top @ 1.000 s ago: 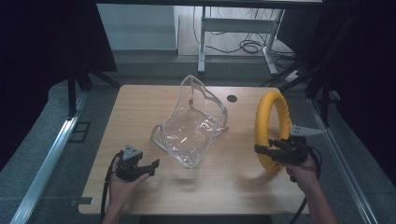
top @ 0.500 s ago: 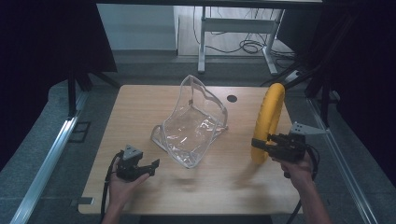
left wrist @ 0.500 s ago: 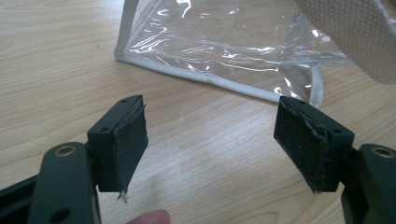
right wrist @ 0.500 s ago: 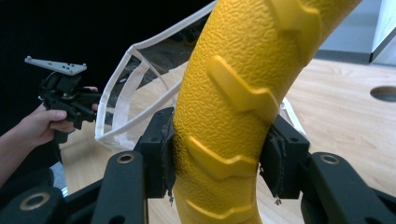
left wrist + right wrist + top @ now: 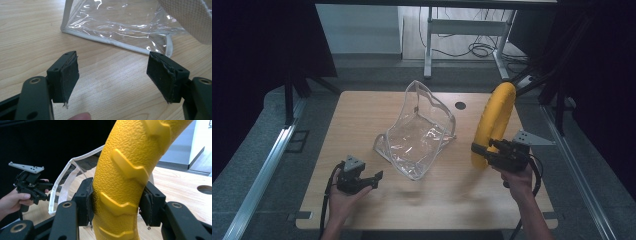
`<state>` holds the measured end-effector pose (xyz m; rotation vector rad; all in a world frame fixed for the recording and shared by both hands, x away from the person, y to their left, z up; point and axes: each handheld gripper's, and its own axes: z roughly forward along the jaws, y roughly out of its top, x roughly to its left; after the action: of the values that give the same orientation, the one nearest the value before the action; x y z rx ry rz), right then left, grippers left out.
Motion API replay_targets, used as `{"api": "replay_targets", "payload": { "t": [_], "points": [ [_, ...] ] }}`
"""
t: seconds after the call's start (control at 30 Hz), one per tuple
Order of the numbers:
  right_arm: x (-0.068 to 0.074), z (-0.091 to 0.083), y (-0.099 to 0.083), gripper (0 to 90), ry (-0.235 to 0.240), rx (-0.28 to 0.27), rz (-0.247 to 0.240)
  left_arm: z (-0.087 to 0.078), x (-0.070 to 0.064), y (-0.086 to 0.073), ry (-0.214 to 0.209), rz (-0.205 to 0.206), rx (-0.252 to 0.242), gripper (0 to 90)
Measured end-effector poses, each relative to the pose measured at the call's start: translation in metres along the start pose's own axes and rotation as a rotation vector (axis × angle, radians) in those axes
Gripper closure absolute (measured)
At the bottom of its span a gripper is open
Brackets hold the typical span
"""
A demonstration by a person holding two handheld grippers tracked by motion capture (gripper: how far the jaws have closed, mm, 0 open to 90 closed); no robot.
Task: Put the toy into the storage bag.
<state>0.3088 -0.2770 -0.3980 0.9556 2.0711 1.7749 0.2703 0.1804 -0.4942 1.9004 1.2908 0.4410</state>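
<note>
Yellow ring now upright, clamped in right hand-held gripper.

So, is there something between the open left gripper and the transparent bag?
Nothing visible: bare table lies between the left gripper and the transparent bag; its jaws are open, facing the bag's white-trimmed edge.

You'll find no readable text, label, brand, number or sign on anything here, neither on the things nor on the surface.

Parted fingers, clear pouch, wooden table
</note>
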Motion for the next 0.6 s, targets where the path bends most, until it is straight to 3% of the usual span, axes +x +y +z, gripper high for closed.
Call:
{"api": "replay_targets", "payload": {
  "t": [0.47,0.6],
  "points": [
    [0.008,0.015,-0.003,50.8,-0.016,-0.072,0.050,0.000,0.000,0.000,-0.001,0.000,0.003,25.6],
    [0.009,0.019,-0.002,50.7,-0.018,-0.089,0.046,0.000,0.000,0.000,-0.001,0.000,0.001,25.6]
  ]
}}
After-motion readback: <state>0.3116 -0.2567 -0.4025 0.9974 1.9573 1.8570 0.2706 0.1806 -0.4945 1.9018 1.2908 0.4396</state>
